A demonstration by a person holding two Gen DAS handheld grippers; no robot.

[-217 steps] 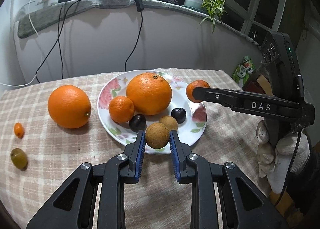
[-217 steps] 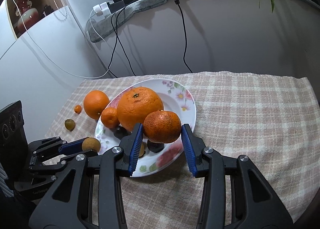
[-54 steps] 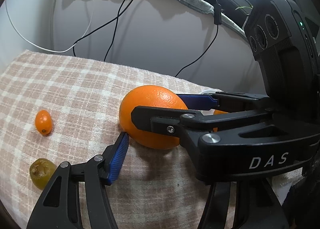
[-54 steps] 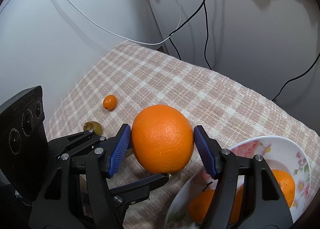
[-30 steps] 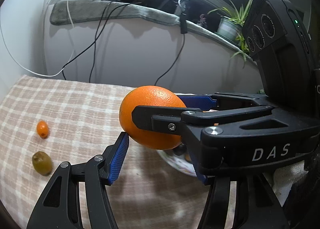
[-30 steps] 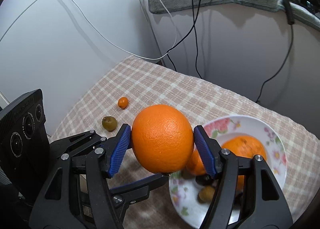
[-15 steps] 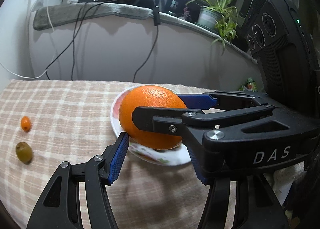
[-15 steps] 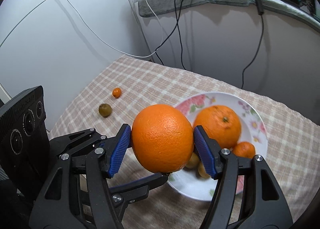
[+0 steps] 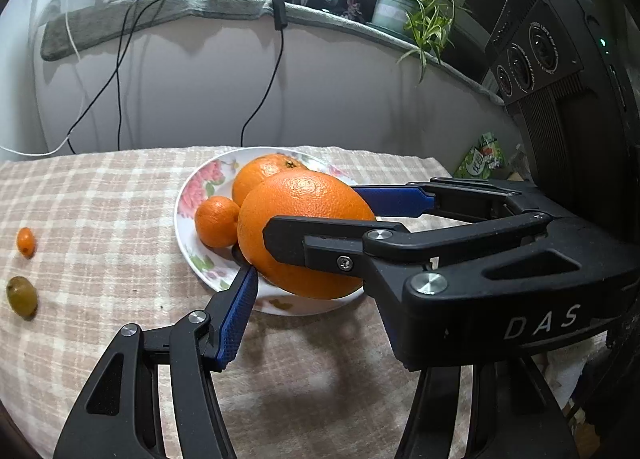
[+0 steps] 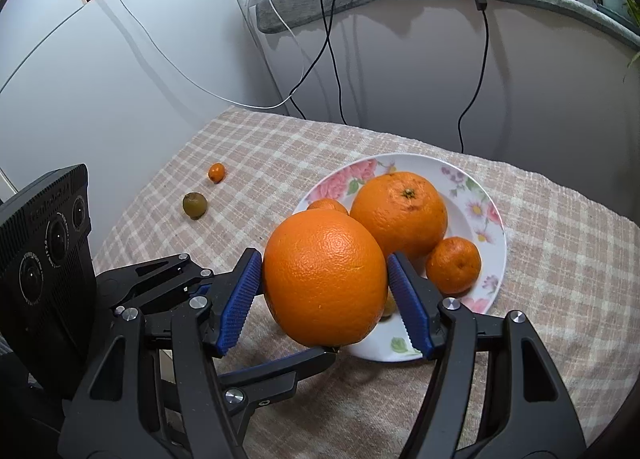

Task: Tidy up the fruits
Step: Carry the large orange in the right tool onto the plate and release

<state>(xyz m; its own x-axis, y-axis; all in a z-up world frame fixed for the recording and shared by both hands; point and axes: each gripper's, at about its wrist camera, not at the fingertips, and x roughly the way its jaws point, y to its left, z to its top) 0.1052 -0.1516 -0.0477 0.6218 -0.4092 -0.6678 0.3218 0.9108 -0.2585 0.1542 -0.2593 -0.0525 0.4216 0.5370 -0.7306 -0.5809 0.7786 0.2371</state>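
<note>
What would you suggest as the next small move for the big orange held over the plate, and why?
Probably lower the big orange into the bare near part of the floral plate before opening. The right gripper pinches it above the plate's near rim, the left gripper sits under it, and the other large orange fills the middle.

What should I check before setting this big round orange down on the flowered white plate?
1. Right gripper's hold on the big round orange: ok, both pads press it.
2. Left gripper's hold: cannot tell; one finger hidden.
3. Orange above the flowered white plate: ok, over its near rim.
4. Free spot below: cannot tell; another large orange and a mandarin crowd it.
5. All fruit gathered: not ok; tiny orange kumquat and green-brown fruit lie on the checked cloth.
</note>
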